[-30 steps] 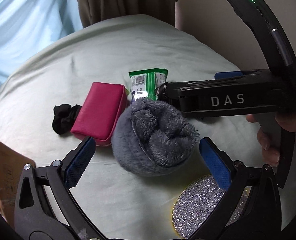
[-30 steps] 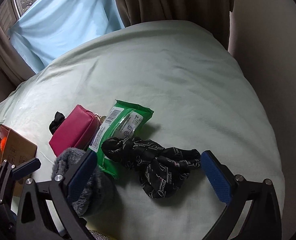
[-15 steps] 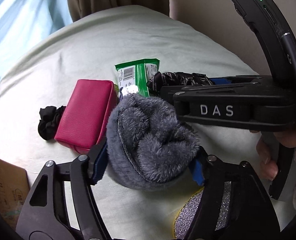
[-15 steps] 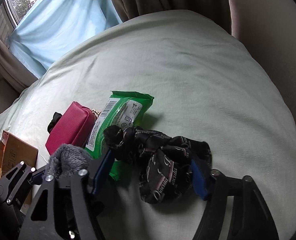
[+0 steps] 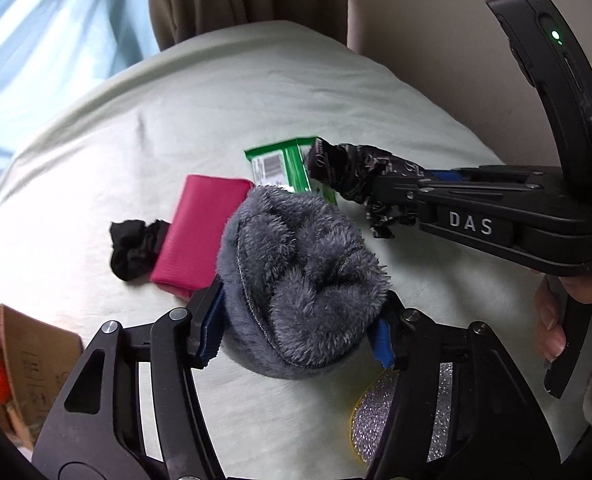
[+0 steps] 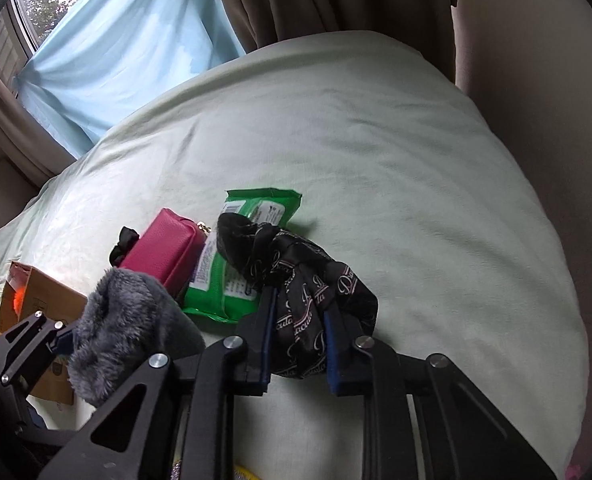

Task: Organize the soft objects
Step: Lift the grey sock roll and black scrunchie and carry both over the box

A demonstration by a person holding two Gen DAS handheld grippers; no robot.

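My left gripper [image 5: 298, 330] is shut on a fluffy grey sock bundle [image 5: 300, 276] and holds it just above the pale green bed sheet [image 5: 175, 120]. The bundle also shows in the right wrist view [image 6: 123, 324]. My right gripper [image 6: 300, 344] is shut on a black printed cloth [image 6: 296, 276], lifted off the sheet; the cloth shows in the left wrist view [image 5: 352, 172] at the right gripper's tip. A small black scrunchie [image 5: 133, 248] lies left of a pink pouch [image 5: 199, 232].
A green wipes pack [image 6: 239, 256] lies beside the pink pouch [image 6: 163, 248]. A cardboard box [image 6: 35, 308] with something orange stands at the left bed edge. A silver glittery pad [image 5: 376, 428] lies under my left gripper. Curtains and a wall stand behind the bed.
Both grippers have closed: the left on the grey sock bundle, the right on the black cloth. Both items are now raised off the sheet.
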